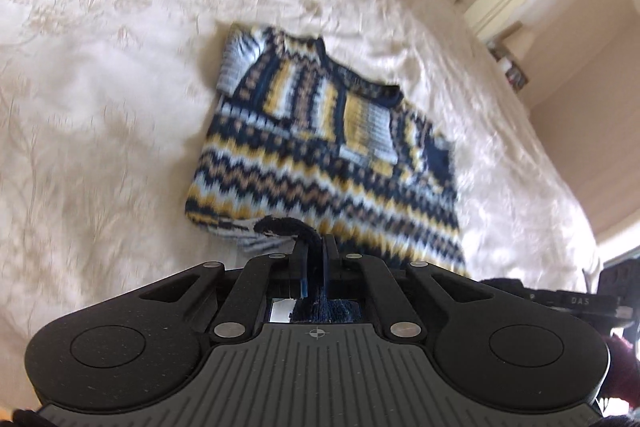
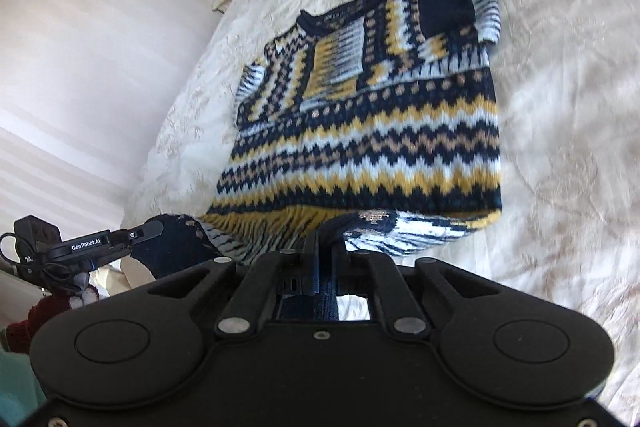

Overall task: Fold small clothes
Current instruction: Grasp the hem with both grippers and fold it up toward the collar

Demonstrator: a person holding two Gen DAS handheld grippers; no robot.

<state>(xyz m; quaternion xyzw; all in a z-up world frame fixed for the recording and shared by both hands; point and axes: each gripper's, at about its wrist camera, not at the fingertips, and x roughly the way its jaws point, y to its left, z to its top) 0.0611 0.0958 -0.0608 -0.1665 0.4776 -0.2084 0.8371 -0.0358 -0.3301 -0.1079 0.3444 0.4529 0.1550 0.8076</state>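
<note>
Knitted zigzag sweater point(image 2: 360, 115) lay on bedspread point(image 1: 100, 87), sleeves folded in. Left gripper point(image 1: 314, 247) and right gripper point(image 2: 324, 241) each pinched hem, likely to fold hem toward collar.

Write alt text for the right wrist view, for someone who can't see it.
The right tool is shut on the lifted bottom hem of a navy, yellow and white zigzag sweater lying on a cream bedspread, sleeves folded across its chest. At lower left, the left tool grips the same hem.
</note>
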